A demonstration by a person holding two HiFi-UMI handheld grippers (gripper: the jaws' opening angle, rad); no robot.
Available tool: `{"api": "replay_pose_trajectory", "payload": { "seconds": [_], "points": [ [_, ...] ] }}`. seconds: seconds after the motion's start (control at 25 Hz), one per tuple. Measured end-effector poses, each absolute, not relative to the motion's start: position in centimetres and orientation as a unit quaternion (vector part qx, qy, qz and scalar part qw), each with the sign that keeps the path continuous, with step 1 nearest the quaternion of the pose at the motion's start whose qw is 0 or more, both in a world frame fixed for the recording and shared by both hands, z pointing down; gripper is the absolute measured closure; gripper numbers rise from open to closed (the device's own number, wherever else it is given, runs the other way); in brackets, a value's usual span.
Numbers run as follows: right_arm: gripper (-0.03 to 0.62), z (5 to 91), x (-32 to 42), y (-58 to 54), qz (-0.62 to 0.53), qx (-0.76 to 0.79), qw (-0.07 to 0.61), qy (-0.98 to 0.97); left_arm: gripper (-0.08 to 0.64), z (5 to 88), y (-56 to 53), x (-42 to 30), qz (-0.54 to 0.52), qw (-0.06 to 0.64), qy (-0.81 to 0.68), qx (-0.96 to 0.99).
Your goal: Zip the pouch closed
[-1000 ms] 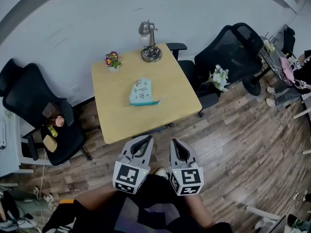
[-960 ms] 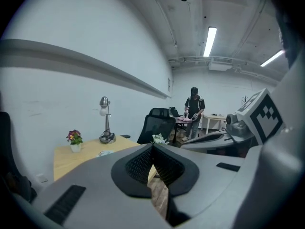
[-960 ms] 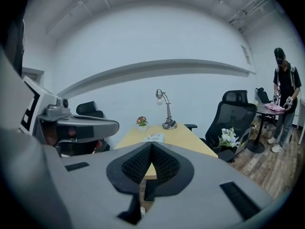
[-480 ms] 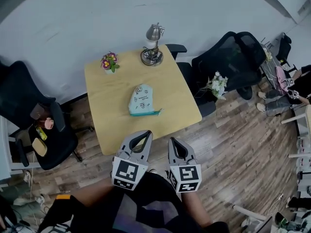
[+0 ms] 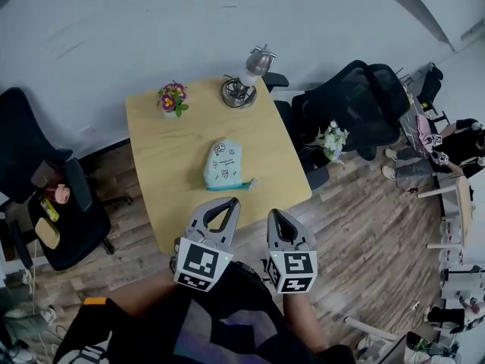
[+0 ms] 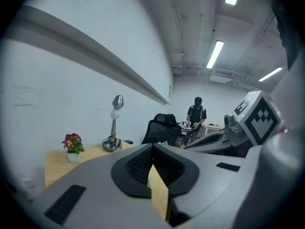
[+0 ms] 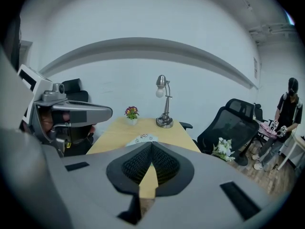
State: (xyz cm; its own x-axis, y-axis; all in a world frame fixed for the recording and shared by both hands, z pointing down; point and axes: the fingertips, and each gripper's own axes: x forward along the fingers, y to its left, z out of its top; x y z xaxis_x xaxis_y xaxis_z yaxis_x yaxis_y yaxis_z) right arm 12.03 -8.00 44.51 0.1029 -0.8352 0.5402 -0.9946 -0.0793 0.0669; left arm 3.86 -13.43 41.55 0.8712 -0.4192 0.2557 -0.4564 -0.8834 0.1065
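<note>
A pale mint pouch (image 5: pixel 222 162) with small prints lies flat in the middle of the wooden table (image 5: pixel 159 150). Its teal zipper edge (image 5: pixel 229 186) faces me, and I cannot tell how far it is zipped. My left gripper (image 5: pixel 230 202) is shut and holds nothing; it hangs just off the table's near edge. The right gripper (image 5: pixel 274 214) is shut and empty too, a little further back over the floor. In the right gripper view the pouch (image 7: pixel 143 138) shows just beyond the meeting jaw tips (image 7: pixel 151 145). The left gripper (image 6: pixel 152 146) points across the table.
A potted flower (image 5: pixel 173 98) and a desk lamp (image 5: pixel 245 79) stand at the table's far edge. Black office chairs flank it on the left (image 5: pixel 38 196) and right (image 5: pixel 356 101), the nearer right chair holding white flowers (image 5: pixel 330 139). A person (image 6: pixel 196 116) stands far off.
The table and pouch have drawn closer in the head view, and both grippers have come up to the table's near edge. Both stay shut.
</note>
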Motion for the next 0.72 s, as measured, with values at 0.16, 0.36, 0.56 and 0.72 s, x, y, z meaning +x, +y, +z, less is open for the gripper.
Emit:
{"api": "replay_pose_trajectory", "payload": {
  "seconds": [0.16,0.36,0.56,0.72],
  "points": [
    [0.577,45.1,12.0,-9.6,0.187,0.700,0.243,-0.645,0.551,41.9,-15.0,2.9,0.110,0.094,-0.236,0.961],
    [0.577,46.5,12.4,-11.8,0.187,0.680,0.267,-0.656,0.551,42.8,-16.9,2.3,0.119,0.100,-0.255,0.954],
    [0.575,48.4,14.0,-14.2,0.185,0.656,0.280,-0.676,0.550,44.3,-18.0,3.6,0.145,0.089,-0.260,0.950],
    [0.575,50.0,16.1,-15.4,0.181,0.623,0.300,-0.700,0.550,45.3,-19.1,5.1,0.159,0.082,-0.282,0.943]
  ]
}}
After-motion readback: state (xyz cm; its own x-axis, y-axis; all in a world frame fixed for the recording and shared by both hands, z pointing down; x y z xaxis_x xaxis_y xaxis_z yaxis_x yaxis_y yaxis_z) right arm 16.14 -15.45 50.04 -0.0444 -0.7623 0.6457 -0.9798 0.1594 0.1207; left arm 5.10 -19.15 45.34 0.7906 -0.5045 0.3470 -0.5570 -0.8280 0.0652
